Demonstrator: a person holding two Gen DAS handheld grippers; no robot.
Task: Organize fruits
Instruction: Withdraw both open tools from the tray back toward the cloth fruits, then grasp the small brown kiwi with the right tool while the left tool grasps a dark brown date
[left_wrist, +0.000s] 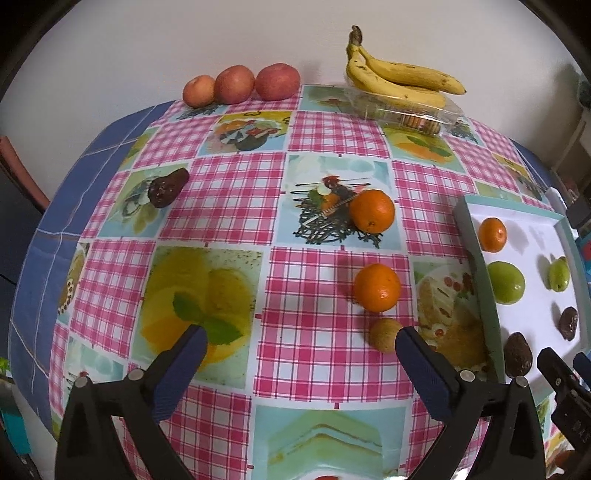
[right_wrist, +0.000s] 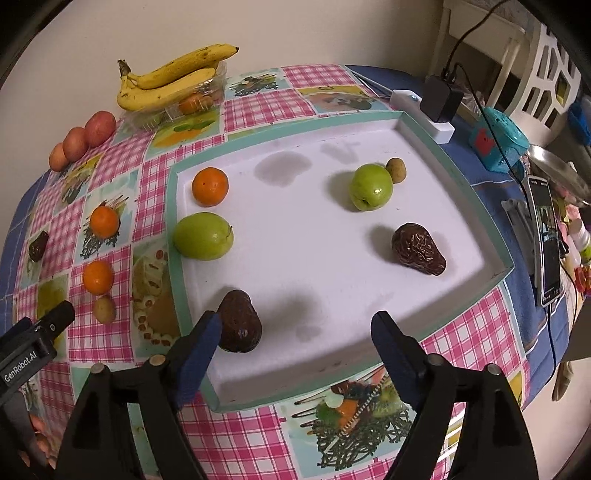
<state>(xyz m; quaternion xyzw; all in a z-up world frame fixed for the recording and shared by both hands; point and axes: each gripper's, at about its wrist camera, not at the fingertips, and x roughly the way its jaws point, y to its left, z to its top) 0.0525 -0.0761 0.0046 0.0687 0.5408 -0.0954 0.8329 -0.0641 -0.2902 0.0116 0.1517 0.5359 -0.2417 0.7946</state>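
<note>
A white tray with a teal rim (right_wrist: 424, 140) holds an orange (right_wrist: 209, 185), two green apples (right_wrist: 203, 236) (right_wrist: 371, 186), two dark avocados (right_wrist: 239, 320) (right_wrist: 418, 249) and a small brown fruit (right_wrist: 396, 170). On the cloth left of the tray lie two oranges (left_wrist: 372, 211) (left_wrist: 377, 288), a small tan fruit (left_wrist: 386, 335) and a dark avocado (left_wrist: 167, 187). My left gripper (left_wrist: 299, 345) is open and empty above the cloth, its right finger beside the tan fruit. My right gripper (right_wrist: 295, 328) is open and empty over the tray's near edge, its left finger next to the near avocado.
Three red apples (left_wrist: 240, 84) and a banana bunch (left_wrist: 399, 75) on a clear plastic box (left_wrist: 410, 110) stand at the table's far edge by the wall. Right of the tray are a power strip with adapter (right_wrist: 439, 99), a phone (right_wrist: 546, 240) and a teal toy (right_wrist: 496, 138).
</note>
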